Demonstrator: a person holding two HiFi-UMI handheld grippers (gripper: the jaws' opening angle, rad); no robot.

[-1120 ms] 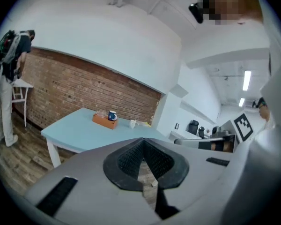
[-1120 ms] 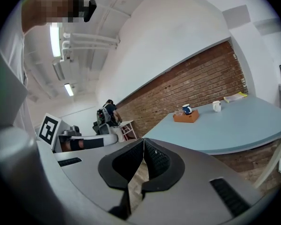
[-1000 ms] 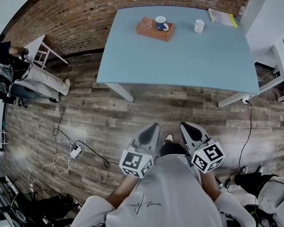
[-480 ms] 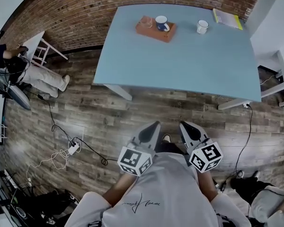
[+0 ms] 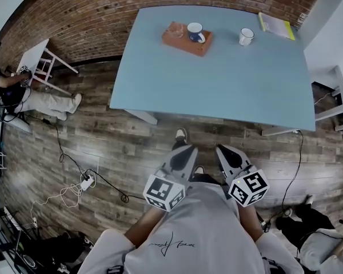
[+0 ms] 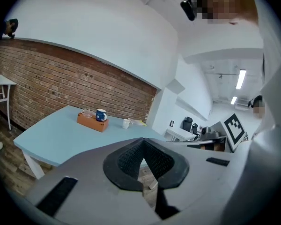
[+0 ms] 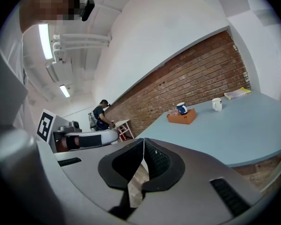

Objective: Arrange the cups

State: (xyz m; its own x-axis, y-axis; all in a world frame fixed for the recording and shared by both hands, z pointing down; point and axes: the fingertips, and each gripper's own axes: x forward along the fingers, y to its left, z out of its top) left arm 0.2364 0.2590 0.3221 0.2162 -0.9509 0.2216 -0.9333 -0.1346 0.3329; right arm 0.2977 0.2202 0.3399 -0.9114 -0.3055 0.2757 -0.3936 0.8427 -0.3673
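Left gripper (image 5: pixel 186 151) and right gripper (image 5: pixel 223 152): jaws pressed together, empty, well short of the light-blue table (image 5: pixel 217 84). Blue ceramic mug (image 5: pixel 195 31) sits on the orange wooden tray (image 5: pixel 183 41); white ceramic mug (image 5: pixel 246 36) stands apart. Risk: arriving with jaws unopened likely tips a mug.

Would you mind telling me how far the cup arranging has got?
Done: a blue mug and a clear glass sit on the orange tray on the blue table. In hand: nothing; the left gripper and right gripper are both shut and empty, short of the table. Left: the white mug stands alone, apart from the tray, so it probably needs moving there.
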